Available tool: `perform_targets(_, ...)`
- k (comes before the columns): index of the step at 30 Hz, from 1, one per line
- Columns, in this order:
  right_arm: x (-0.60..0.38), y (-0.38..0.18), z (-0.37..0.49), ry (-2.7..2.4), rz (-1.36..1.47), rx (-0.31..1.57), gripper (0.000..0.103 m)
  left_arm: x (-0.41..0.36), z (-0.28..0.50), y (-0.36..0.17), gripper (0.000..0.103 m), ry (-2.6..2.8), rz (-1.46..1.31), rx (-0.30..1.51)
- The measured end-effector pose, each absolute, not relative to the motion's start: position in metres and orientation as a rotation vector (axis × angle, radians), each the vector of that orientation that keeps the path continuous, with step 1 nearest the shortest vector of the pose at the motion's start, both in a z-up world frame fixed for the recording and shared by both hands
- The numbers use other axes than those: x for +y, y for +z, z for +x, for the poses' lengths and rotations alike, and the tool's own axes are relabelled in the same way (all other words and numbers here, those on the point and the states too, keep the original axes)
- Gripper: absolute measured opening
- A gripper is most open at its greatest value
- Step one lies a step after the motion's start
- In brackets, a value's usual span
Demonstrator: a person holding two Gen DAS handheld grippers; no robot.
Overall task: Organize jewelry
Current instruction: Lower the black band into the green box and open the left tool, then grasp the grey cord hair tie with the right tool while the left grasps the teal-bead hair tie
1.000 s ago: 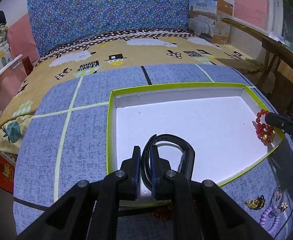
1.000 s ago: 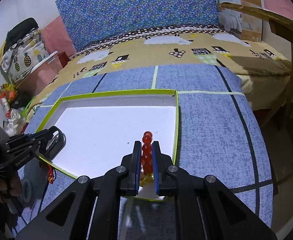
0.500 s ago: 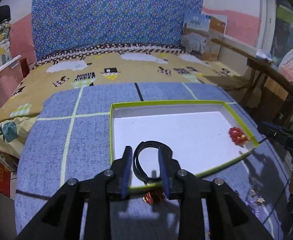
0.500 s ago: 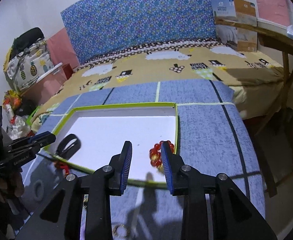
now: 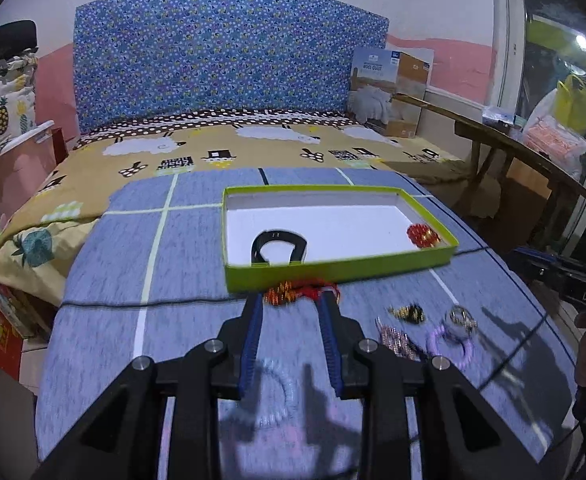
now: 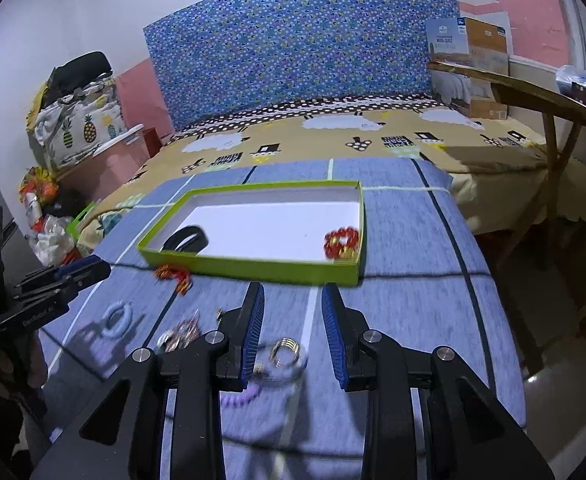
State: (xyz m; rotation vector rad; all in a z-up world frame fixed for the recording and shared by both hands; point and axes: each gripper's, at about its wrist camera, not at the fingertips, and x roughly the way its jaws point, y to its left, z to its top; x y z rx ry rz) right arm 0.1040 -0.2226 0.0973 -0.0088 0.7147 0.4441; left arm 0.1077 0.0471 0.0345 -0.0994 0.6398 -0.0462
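A green-rimmed white tray (image 5: 341,270) (image 6: 253,270) lies on the blue cloth. In it lie a black band (image 5: 279,246) (image 6: 185,239) at its left and a red bead bracelet (image 5: 423,235) (image 6: 341,242) at its right. My left gripper (image 5: 291,306) is open and empty, drawn back in front of the tray, above a red-gold ornament (image 5: 299,292) (image 6: 175,274). My right gripper (image 6: 291,298) is open and empty over a gold ring stack (image 6: 287,351). A pale blue coil tie (image 5: 277,396) (image 6: 117,320) lies near the left gripper.
Loose pieces lie on the cloth: a purple coil tie (image 5: 451,344) (image 6: 239,398), pink-gold earrings (image 5: 397,338) (image 6: 181,334), a small gold-black piece (image 5: 409,312). A wooden chair (image 6: 553,128) stands right. The bed (image 5: 253,152) lies behind.
Both grippers have opened wider and drawn back from the tray. The black band and the red bead bracelet stay in the tray where they were let go.
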Motion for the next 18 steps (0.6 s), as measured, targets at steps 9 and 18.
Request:
perform_targets(9, -0.224, 0.079, 0.065, 0.447, -0.017, 0.761, 0.031, 0.048, 0.069, 0.018, 0.030, -0.044, -0.112, 0.685)
perform_targets(18, -0.222, 0.070, 0.059, 0.455, -0.025, 0.790, 0.031, 0.055, 0.066, 0.004, 0.030, -0.014, -0.136, 0.731)
